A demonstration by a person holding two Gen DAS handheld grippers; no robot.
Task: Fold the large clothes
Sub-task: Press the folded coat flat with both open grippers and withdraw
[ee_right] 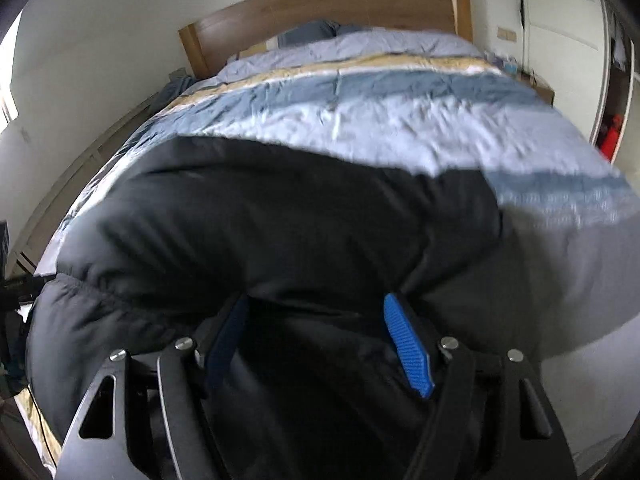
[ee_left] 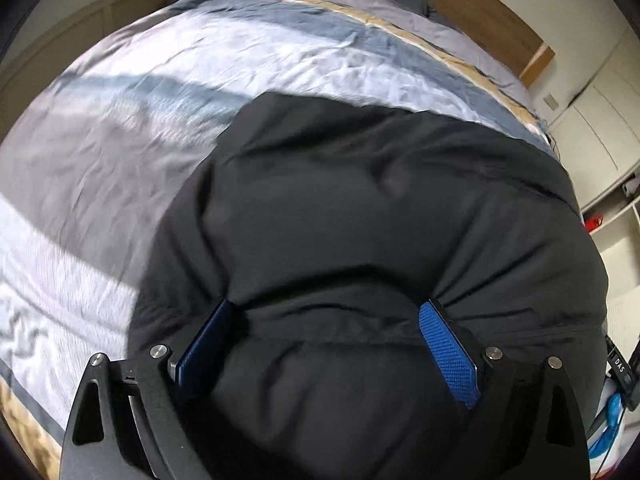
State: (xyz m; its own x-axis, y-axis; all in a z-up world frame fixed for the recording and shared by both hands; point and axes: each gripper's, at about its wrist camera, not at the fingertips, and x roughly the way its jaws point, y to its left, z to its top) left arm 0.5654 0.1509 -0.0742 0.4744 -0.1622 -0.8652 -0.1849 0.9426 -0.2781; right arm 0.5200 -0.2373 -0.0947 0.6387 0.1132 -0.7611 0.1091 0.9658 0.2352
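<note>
A large black padded jacket (ee_left: pixel 360 208) lies bunched on the near end of the bed; it also fills the lower right wrist view (ee_right: pixel 260 216). My left gripper (ee_left: pixel 326 308) has its blue pads (ee_left: pixel 448 344) wide apart with a thick roll of jacket pressed between them. My right gripper (ee_right: pixel 316 300) likewise holds a bulge of jacket between its blue pads (ee_right: pixel 406 344). Both grip the near edge of the jacket. The fabric hides the fingertips.
The bed (ee_right: pixel 360 120) has a crumpled white, blue and tan striped cover and a wooden headboard (ee_right: pixel 328 4). Pillows (ee_right: pixel 312 32) lie at the far end. White cupboards (ee_left: pixel 600 128) stand to the right. A wall (ee_right: pixel 80 40) runs along the left.
</note>
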